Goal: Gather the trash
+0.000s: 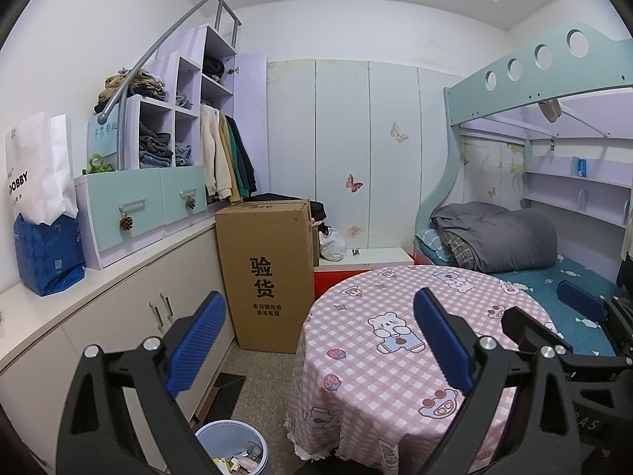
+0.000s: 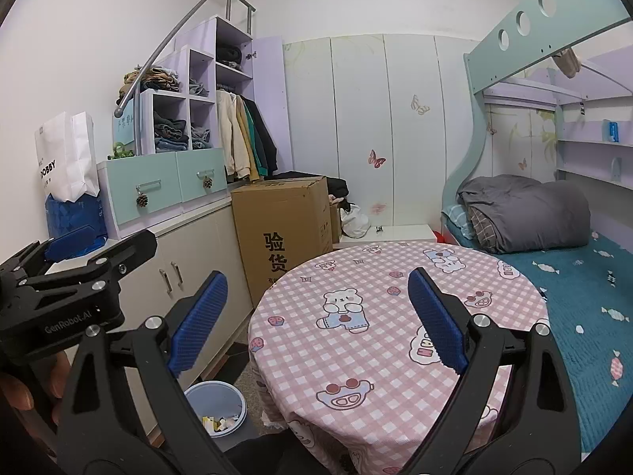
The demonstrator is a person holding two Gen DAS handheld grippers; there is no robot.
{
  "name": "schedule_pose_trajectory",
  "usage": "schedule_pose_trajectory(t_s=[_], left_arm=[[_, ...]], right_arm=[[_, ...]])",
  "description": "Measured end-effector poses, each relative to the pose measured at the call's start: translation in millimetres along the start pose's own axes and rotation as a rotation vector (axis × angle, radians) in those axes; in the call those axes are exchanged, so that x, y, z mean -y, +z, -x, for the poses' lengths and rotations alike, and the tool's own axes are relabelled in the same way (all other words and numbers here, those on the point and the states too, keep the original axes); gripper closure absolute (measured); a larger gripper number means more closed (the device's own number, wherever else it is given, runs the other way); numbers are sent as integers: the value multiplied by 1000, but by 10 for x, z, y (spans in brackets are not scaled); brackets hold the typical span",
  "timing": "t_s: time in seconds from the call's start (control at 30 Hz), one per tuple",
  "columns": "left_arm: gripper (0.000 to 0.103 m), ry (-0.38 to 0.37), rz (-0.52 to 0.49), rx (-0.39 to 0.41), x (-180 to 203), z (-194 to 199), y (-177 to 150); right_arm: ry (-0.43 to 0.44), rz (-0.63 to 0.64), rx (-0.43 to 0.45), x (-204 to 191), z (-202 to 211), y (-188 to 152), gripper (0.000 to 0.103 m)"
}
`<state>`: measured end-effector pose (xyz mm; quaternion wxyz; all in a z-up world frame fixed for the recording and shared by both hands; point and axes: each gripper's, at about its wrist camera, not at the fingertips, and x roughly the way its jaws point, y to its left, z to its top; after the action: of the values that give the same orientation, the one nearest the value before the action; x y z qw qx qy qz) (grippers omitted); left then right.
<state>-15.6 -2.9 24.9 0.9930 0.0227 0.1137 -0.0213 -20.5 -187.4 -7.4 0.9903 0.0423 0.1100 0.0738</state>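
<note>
Bedroom table (image 1: 395, 316): left gripper (image 1: 318, 340), right gripper (image 2: 316, 316) wide, empty.

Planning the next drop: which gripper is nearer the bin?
Left. The left gripper hangs almost over the bin, by the table's near edge; the right gripper is farther off, over the tabletop.

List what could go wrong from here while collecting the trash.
1. Both grippers, left and right, are open and empty over the table, and no trash shows on it, so time may go on searching.
2. The trash bin sits low beside the overhanging tablecloth; a gripper reaching down could snag the cloth.
</note>
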Motion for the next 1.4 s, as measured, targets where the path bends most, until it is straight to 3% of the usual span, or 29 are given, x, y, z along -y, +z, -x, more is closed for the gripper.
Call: schedule_pose_trajectory(t_s=[1.4], left_arm=[[9, -8, -2, 4, 8, 2, 2]], right_arm=[[8, 2, -4, 3, 18, -25, 11]])
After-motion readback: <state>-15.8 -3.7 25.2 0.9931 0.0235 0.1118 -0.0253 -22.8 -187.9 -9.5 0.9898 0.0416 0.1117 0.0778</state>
